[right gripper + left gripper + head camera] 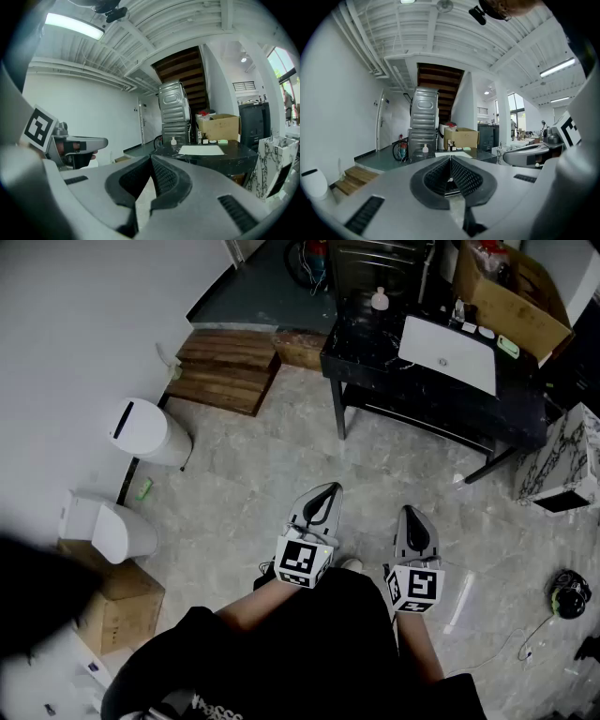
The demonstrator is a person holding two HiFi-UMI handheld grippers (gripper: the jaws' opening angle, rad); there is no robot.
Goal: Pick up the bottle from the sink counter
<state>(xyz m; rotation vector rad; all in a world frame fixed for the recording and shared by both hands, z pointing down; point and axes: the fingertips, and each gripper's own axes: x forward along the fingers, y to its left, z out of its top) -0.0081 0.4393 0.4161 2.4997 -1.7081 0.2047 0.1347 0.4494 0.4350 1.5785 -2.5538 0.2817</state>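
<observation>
Head view, largest first: one black sink counter [375, 357] lies at one o'clock, its far right end hidden under one cardboard box [511, 301] that the top edge cuts off. One white sink [448, 354] is set in it. Two white bins [145, 432] stand at nine o'clock. At six o'clock are two tools, the left gripper [328, 491] and the right gripper [411, 514], each with jaws pressed together on nothing. One bottle [380, 299] stands on the counter at twelve o'clock, well apart from both; its label is too small to read. Shirt print at the bottom edge is cut off and unreadable.
</observation>
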